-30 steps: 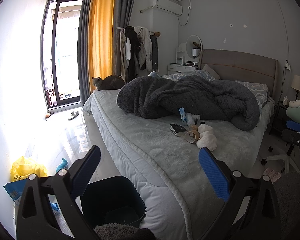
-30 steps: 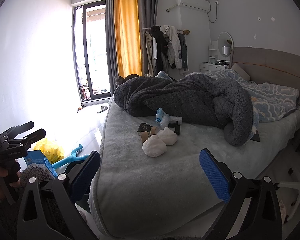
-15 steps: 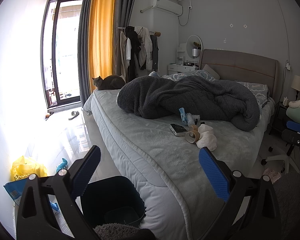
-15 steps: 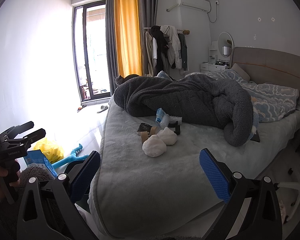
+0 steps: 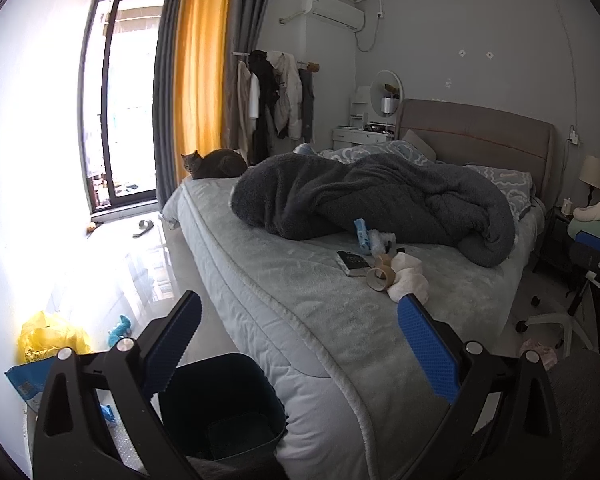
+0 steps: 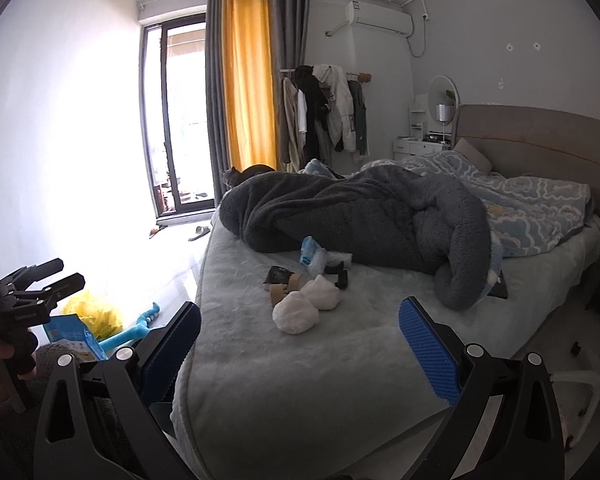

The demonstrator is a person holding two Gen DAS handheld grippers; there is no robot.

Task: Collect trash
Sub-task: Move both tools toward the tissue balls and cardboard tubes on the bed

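A cluster of trash lies on the grey bed [image 6: 340,360]: two white crumpled wads [image 6: 296,313] [image 5: 410,280], cardboard tape rolls [image 5: 380,276] [image 6: 288,285], a small black box [image 5: 352,262] [image 6: 277,275] and a blue wrapper [image 5: 362,236] [image 6: 310,250]. A dark bin [image 5: 220,404] stands on the floor at the bed's near corner, just below my left gripper [image 5: 300,340]. Both the left gripper and my right gripper [image 6: 300,344] are open and empty, well short of the trash. The left gripper also shows at the left edge of the right wrist view [image 6: 40,280].
A dark fleece blanket [image 5: 372,200] is heaped behind the trash. A grey cat [image 5: 214,164] sits on the bed's far corner. A yellow bag [image 5: 48,340], a blue packet [image 6: 72,336] and a blue toy [image 6: 140,328] lie on the floor at left. An office chair base [image 5: 548,320] stands at right.
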